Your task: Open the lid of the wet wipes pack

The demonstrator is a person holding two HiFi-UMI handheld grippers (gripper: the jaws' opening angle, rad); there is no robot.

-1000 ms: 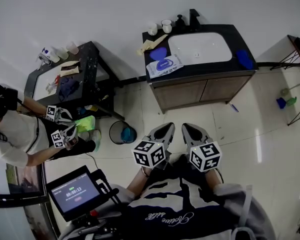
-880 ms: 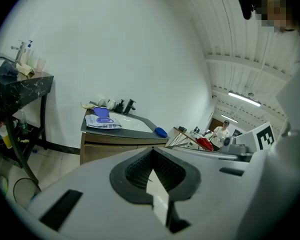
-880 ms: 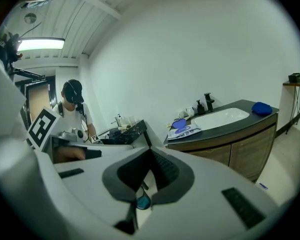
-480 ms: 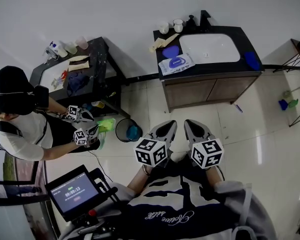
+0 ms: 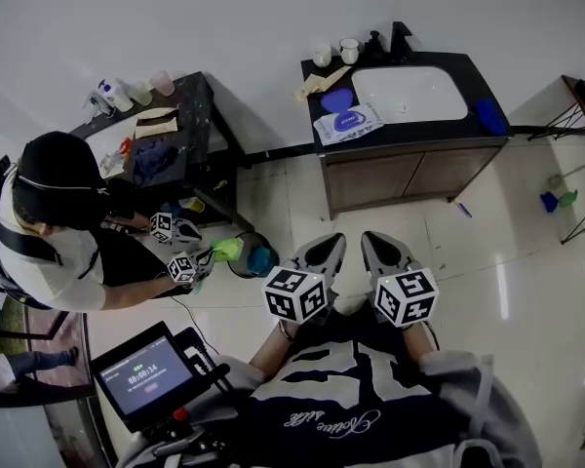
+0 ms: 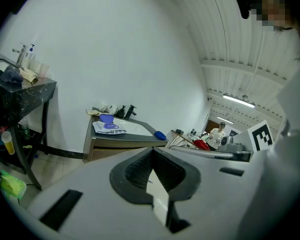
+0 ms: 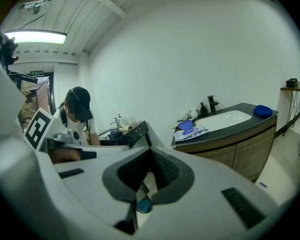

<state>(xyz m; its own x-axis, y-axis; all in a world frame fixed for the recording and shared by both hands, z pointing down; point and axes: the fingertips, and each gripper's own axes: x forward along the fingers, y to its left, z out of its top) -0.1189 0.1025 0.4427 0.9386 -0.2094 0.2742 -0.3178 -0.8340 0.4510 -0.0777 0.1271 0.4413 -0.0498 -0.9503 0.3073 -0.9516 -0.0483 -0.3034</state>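
The wet wipes pack [image 5: 346, 123], white with a blue label, lies on the black vanity counter [image 5: 407, 133] left of the sink, far ahead of me. It also shows as the wipes pack [image 6: 109, 128] in the left gripper view and the wipes pack [image 7: 192, 132] in the right gripper view, lid flat. My left gripper [image 5: 318, 253] and right gripper [image 5: 384, 252] hang side by side over the floor near my body, well short of the vanity. Both are shut with nothing between the jaws, as the left gripper [image 6: 152, 157] and right gripper [image 7: 149, 159] show close up.
Another person [image 5: 58, 213] at the left holds two grippers and a green cloth [image 5: 227, 250]. A black side table [image 5: 175, 100] with clutter stands behind them. A waste bin [image 5: 258, 259] sits on the floor, a monitor [image 5: 151, 373] near my left side. The white sink [image 5: 409, 94] fills the counter.
The other person has moved right, further into view, bringing the green cloth toward the bin. My two grippers have stayed where they were.
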